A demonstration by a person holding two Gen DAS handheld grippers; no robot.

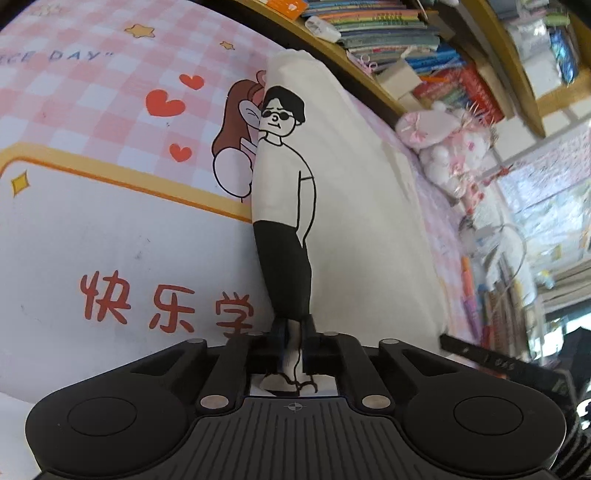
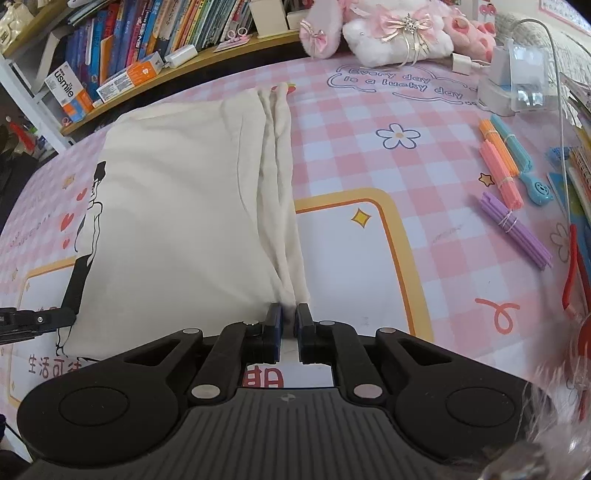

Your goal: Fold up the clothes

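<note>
A cream T-shirt (image 2: 177, 206) with a black cartoon man print (image 1: 288, 184) lies folded on the pink checked table mat (image 2: 369, 155). My left gripper (image 1: 293, 332) is shut on the shirt's near left corner, at the printed figure's legs; cloth pokes out behind the fingers. My right gripper (image 2: 289, 314) is shut on the bunched near right corner of the shirt. The left gripper also shows at the left edge of the right wrist view (image 2: 40, 319), holding the printed edge.
A wooden bookshelf (image 2: 155, 33) full of books runs along the far edge. Pink plush toys (image 2: 391, 33) sit at the back. Bundles of coloured sticks (image 2: 506, 173), a charger (image 2: 517, 85) and red scissors (image 2: 572, 273) lie on the right.
</note>
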